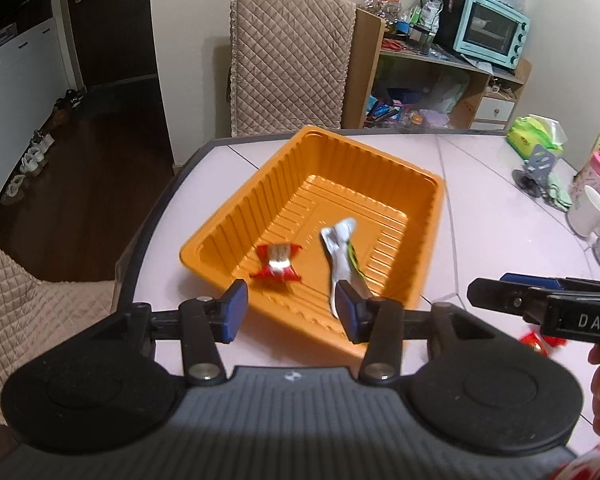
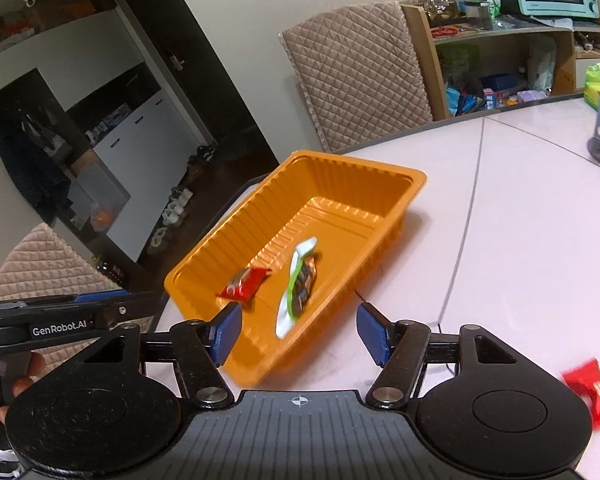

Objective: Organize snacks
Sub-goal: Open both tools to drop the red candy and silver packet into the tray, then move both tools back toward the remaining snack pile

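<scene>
Nearest: left gripper (image 1: 292, 308) with blue pads spread, nothing between them; right gripper (image 2: 298, 334) likewise spread and empty. Just beyond, on pale tabletop (image 2: 520, 240), ribbed orange plastic tray (image 2: 220, 240) holding red twist-wrapped candy (image 1: 277, 267) beside long white-and-green snack packet (image 1: 342, 252). Outside tray, near right gripper, another red wrapped snack (image 2: 590, 392) on tabletop. Farther back, quilted beige chair (image 1: 290, 64), wooden shelf with mint toaster oven (image 1: 492, 28).

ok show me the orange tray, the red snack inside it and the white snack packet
orange tray (image 1: 428, 232), left wrist view, right inner wall.
red snack (image 1: 277, 265), left wrist view, middle of the wrapper.
white snack packet (image 2: 296, 292), right wrist view, middle of the packet.
</scene>
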Action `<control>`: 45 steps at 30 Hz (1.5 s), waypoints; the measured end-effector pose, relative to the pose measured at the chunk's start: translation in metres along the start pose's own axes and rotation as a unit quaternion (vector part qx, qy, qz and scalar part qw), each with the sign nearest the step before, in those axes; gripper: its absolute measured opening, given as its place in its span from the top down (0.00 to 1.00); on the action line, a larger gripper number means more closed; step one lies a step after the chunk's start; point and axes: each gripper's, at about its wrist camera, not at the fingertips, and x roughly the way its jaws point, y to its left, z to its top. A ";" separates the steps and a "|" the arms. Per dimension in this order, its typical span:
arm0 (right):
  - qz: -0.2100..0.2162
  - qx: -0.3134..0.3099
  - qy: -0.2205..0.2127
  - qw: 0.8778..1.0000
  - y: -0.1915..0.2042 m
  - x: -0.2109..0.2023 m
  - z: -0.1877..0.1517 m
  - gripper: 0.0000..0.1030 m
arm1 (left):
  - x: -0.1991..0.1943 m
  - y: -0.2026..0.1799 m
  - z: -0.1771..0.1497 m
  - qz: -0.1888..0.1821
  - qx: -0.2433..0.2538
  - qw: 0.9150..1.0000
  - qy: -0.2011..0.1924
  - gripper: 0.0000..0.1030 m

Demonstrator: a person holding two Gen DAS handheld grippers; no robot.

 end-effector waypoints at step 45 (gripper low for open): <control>-0.125 0.048 0.030 0.991 -0.090 -0.151 -0.138 0.38 | -0.040 -0.134 -0.123 -0.072 0.064 0.992 0.080 0.57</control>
